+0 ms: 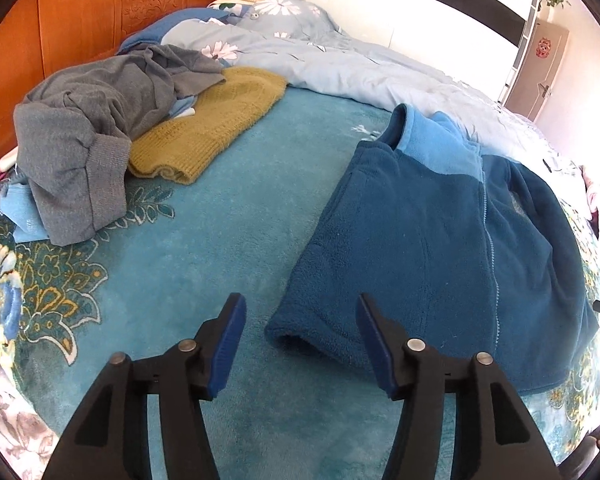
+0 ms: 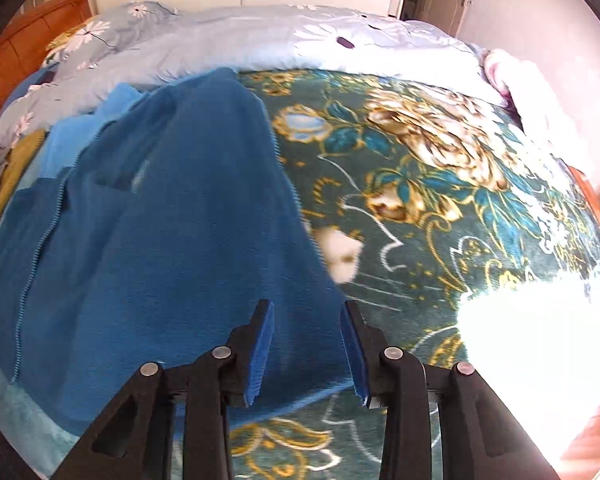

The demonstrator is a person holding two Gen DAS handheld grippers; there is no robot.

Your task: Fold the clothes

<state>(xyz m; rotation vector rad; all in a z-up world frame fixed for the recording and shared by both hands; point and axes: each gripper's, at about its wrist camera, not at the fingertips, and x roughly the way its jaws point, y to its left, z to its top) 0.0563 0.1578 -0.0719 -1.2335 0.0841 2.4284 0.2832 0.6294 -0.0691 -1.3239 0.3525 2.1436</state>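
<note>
Left wrist view: a dark blue fleece jacket (image 1: 440, 240) lies flat on the teal flowered blanket (image 1: 204, 248), zipper running down its middle, a lighter blue collar (image 1: 432, 140) at its far end and the hem nearest the camera. The left gripper (image 1: 300, 344) hovers over the jacket's near left corner with its jaws wide apart and nothing between the pads; the blue pads (image 1: 228, 348) press on no cloth. Left of the jacket, well apart, lie a mustard knitted sweater (image 1: 208, 128) and a crumpled grey garment (image 1: 96, 128) partly on top of it. Beyond the jacket is a pale blue flowered quilt (image 1: 340, 60).

In the right wrist view, the same jacket (image 2: 160, 220) is blurred. The right gripper (image 2: 306, 344) stands over the jacket's near right corner, jaws partly open, clamping nothing.
</note>
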